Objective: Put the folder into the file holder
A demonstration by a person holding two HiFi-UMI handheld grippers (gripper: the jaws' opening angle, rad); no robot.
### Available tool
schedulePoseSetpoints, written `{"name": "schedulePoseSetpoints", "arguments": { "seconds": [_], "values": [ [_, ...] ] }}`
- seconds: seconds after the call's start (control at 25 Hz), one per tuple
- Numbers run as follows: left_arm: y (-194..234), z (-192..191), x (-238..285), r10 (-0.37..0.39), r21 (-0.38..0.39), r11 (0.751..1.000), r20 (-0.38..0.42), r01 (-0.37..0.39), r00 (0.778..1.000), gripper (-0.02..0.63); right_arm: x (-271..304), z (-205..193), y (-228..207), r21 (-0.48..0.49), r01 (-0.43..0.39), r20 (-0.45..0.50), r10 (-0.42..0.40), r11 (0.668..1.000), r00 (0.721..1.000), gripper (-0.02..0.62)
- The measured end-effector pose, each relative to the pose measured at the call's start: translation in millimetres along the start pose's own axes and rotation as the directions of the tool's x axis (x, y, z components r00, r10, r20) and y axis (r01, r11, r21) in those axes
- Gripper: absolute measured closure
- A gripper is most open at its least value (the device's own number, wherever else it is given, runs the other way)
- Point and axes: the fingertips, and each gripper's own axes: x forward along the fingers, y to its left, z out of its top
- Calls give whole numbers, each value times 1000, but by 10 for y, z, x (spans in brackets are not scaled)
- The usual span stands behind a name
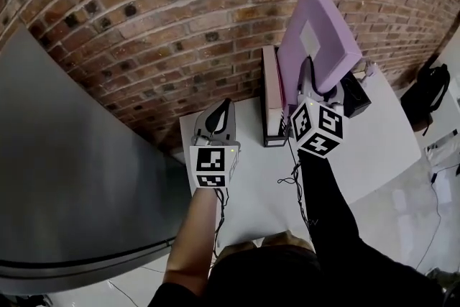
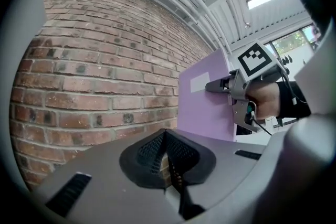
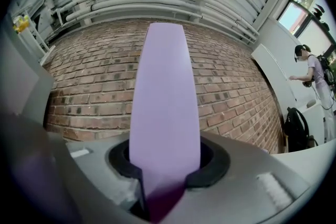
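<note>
A big lilac folder [image 1: 317,29] is held upright above the white table [image 1: 374,147], with my right gripper [image 1: 309,81] shut on its lower edge. It fills the middle of the right gripper view as the folder [image 3: 164,92], clamped in that gripper [image 3: 161,168]. The dark file holder [image 1: 274,136] stands just left of the folder against the brick wall, with a pale pink folder [image 1: 269,86] in it. My left gripper [image 1: 223,107] hovers over the table's left part, jaws closed together and empty. From the left gripper [image 2: 167,139], the folder [image 2: 202,107] appears to the right.
A brick wall [image 1: 158,18] runs behind the table. A grey panel [image 1: 65,176] stands at the left. A black object [image 1: 356,95] sits on the table behind the folder. A black backpack [image 1: 428,93] lies on the floor at right. A person [image 3: 311,68] stands far right.
</note>
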Motion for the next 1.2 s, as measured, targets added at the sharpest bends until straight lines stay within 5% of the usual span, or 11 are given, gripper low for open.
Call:
{"name": "schedulePoseSetpoints", "arguments": {
  "seconds": [0.64,1.2],
  "values": [
    [85,-121,154,-40,2,999,-19,40,999,597,252,-226,304,-197,-50,26,57,979,998,445],
    [-76,-154,290,-60,13,998,-23,60,998,597,227,-354,240,-190,-76,-15,74,979,997,449]
  ]
}}
